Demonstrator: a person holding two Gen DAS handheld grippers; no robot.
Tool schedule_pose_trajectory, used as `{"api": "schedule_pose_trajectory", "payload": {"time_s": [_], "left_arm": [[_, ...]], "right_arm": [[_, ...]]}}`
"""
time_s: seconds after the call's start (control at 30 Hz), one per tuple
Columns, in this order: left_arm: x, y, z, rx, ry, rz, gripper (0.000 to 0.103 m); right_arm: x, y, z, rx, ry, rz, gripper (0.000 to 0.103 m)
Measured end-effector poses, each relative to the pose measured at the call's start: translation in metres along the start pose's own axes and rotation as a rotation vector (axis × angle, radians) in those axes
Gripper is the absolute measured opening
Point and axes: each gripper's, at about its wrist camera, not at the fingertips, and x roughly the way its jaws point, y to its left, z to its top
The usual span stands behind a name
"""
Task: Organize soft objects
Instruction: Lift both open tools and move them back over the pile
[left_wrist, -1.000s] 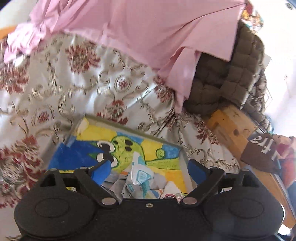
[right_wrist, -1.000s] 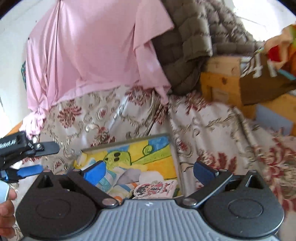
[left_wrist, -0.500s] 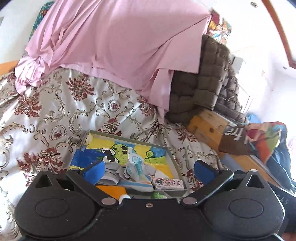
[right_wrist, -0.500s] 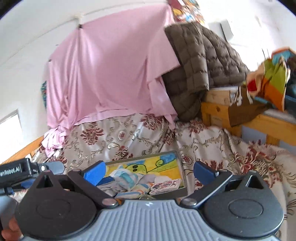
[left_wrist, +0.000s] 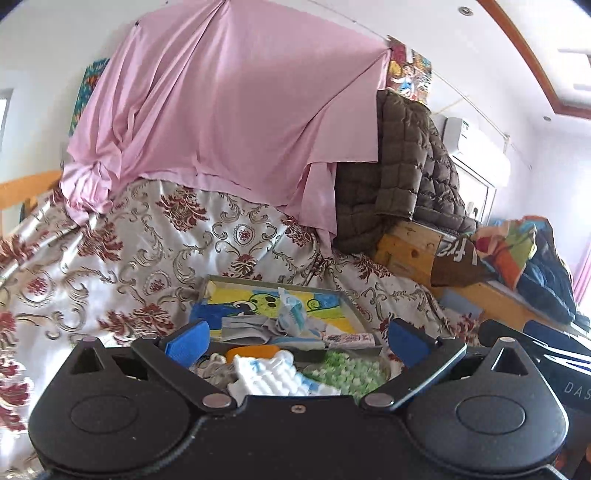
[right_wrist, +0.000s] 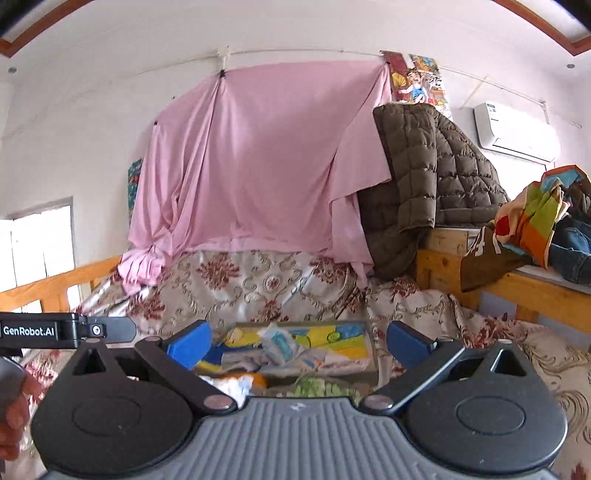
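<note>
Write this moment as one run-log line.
left tool: open, empty | right tool: open, empty | tray: on bedspread, holding soft items | phase: between grasps

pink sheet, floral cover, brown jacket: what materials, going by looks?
Pink sheet: thin woven fabric, matte, falling in soft drapes from pinned corners. Floral cover: satin-like cloth, probably brocade, shiny highlights across the red and gold pattern. Brown jacket: quilted padded shell, likely synthetic, puffy stitched squares with a slight sheen.
</note>
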Motion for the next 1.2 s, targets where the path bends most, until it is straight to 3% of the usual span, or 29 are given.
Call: {"api": "schedule_pose_trajectory", "payload": {"time_s": [0.23,0.43,0.83,1.2], "left_arm": [[-0.026,0.004,-0.022,0.068,0.009,0.019,0.102],[-0.030,0.015,-0.042,0.099,0.045,0.107,0.102],[-0.003,0.028,-0.055,0.122,0.244,0.201,0.102],[0.019,0.035,-0.066,0.107,0.390,0.239,0.102]], "right_arm": [[-0.013,0.016,-0.014,-0.036,0.057,-0.010,0.103],[-0.007,0.026,-0.025,-0.085,0.115,-0.009,0.103],[0.023,0.042,-0.044,-0.173,0.267,-0.025,0.103],[0.037,0.047,-0.054,-0.216,0.343,-0.041,0.103]]}}
